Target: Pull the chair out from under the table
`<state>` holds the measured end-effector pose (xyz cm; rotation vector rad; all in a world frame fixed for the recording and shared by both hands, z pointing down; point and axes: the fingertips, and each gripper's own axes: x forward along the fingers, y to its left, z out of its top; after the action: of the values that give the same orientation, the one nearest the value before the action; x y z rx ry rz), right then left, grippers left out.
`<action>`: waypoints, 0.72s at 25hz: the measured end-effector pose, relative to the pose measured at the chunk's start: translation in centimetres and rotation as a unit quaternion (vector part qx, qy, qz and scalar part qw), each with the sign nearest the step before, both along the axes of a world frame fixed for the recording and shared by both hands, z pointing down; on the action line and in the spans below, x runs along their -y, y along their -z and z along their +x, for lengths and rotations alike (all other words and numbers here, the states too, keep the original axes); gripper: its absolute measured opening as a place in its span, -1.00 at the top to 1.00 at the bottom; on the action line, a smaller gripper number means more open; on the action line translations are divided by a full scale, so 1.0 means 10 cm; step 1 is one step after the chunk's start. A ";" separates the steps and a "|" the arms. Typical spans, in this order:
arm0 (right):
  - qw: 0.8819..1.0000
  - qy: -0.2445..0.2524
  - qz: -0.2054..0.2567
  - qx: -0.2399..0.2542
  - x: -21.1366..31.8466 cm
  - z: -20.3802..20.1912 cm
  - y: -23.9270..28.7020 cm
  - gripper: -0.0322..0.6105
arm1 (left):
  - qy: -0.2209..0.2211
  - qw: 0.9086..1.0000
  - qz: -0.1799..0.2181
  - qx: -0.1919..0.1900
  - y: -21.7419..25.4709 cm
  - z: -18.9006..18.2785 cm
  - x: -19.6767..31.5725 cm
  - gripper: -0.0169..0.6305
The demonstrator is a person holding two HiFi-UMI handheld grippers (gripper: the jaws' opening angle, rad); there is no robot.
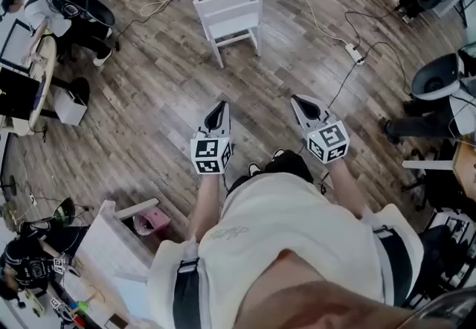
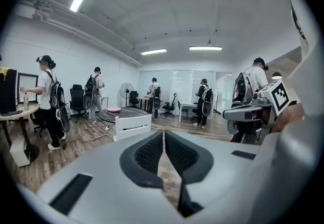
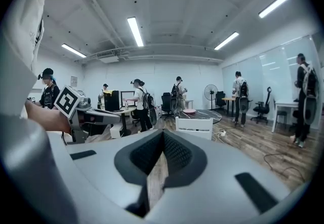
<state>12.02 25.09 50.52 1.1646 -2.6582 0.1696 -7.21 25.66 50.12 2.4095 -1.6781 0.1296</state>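
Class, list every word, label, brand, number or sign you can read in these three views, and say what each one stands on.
No text can be read in any view.
On the left gripper: its cube shows only black-and-white square patterns, no letters.
On the right gripper: its cube shows the same kind of patterns, no letters.
On the person's shirt: a faint print, too blurred to read.

Power strip (image 1: 355,53) on wooden floor (image 1: 163,104)
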 end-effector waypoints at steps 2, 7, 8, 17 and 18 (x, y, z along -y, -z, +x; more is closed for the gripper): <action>1.000 -0.010 0.007 0.002 0.02 0.01 0.02 0.88 | -0.001 1.000 0.002 0.002 -0.01 -0.03 0.00 0.86; 1.000 -0.011 0.007 0.001 -0.04 0.01 -0.03 0.64 | 0.003 1.000 0.011 -0.012 -0.03 -0.07 0.02 0.84; 1.000 -0.011 0.008 -0.003 -0.05 0.02 -0.03 0.58 | 0.002 1.000 0.016 -0.019 -0.01 -0.05 0.02 0.75; 1.000 -0.004 0.008 -0.013 -0.01 0.04 0.02 0.39 | -0.023 0.999 0.024 -0.022 0.07 0.06 0.10 0.42; 1.000 -0.003 0.006 -0.014 0.03 0.05 0.01 0.39 | -0.023 0.999 0.024 -0.019 0.07 0.08 0.13 0.42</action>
<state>12.55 24.76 50.46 1.1688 -2.6355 0.1386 -6.46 24.33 49.42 2.4699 -1.6274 0.0512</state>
